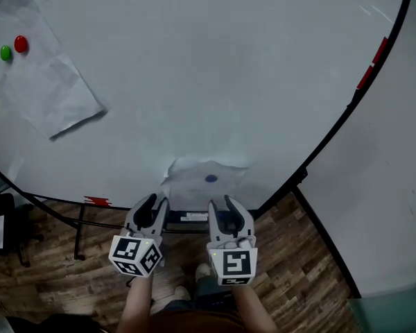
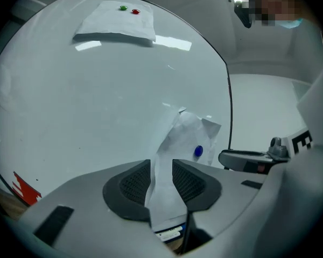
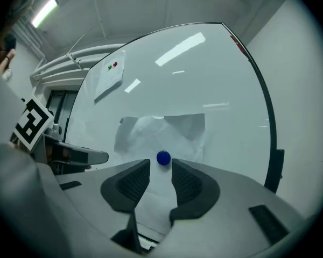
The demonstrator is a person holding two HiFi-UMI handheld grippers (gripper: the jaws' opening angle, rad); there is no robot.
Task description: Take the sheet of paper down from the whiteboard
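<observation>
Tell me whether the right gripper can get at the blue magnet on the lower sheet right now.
Probably yes. The right gripper points at the blue magnet with its jaws apart and empty; the magnet sits just ahead, in line with the gap, on the crumpled sheet. Nothing stands between them.

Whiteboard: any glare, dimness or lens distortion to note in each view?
Head view: dim, even light, whiteboard nearly glare-free, its edge bowed. Left gripper view: strong fisheye, light streaks reflected below the upper sheet. Right gripper view: bright reflected bars on the board, dark vignetted corners; blue magnet sharp.
</observation>
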